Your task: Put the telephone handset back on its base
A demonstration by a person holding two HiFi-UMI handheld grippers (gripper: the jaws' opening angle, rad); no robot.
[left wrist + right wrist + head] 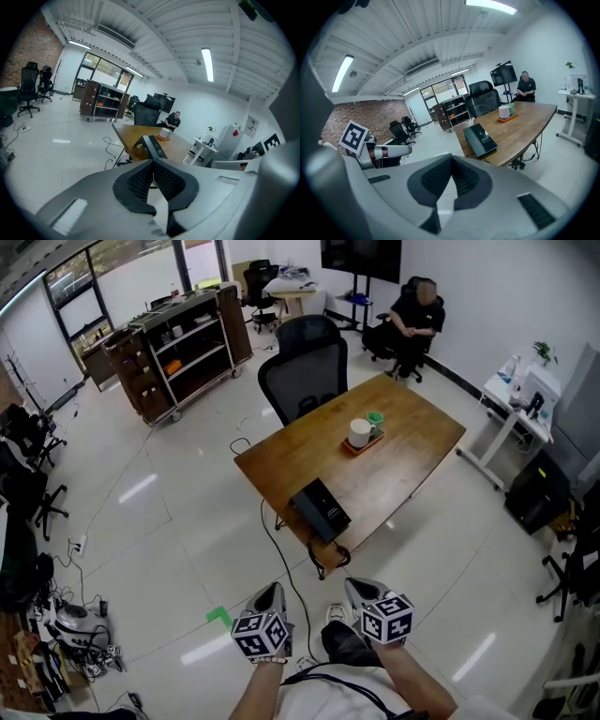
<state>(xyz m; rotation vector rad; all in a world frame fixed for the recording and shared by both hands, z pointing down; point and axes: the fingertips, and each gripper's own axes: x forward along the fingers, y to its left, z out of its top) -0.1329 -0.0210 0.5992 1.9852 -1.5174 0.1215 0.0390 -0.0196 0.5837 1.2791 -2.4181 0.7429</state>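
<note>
Left tongs (269,596) and right tongs (360,592) pressed together, empty, side by side, well short of telephone (321,509)

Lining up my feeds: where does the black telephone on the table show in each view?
Head view: the black telephone lies at the near edge of the wooden table, about mid-picture.
Left gripper view: the telephone is just below centre.
Right gripper view: the telephone is right of centre, on the table's near end.
Shared landmark: the white cup, farther along the table.
</note>
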